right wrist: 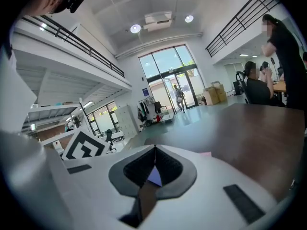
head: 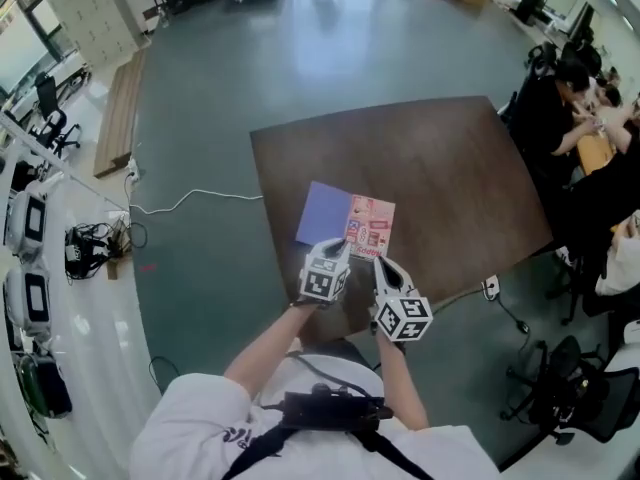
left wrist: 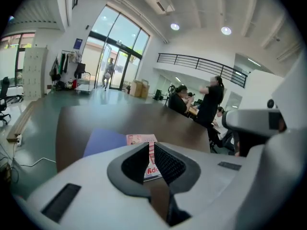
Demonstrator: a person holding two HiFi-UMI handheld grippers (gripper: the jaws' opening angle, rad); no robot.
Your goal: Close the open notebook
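Note:
An open notebook [head: 345, 223] lies near the front edge of a dark brown table [head: 430, 168], a blue-purple cover on its left half and a pink printed page [head: 372, 228] on its right. My left gripper [head: 337, 245] hangs over the notebook's near edge, shut and holding nothing. Beside it, my right gripper [head: 381, 261] is also shut and holding nothing. In the left gripper view the notebook [left wrist: 108, 143] shows just beyond the closed left gripper [left wrist: 149, 145]. In the right gripper view a blue sliver of the notebook [right wrist: 154, 176] shows under the closed right gripper [right wrist: 154, 148].
People sit at another desk [head: 585, 108] to the right, with an office chair [head: 580, 398] nearer. A white cable [head: 190, 200] runs across the floor on the left, past a wooden bench [head: 120, 108]. A socket block [head: 490, 288] hangs by the table's near right edge.

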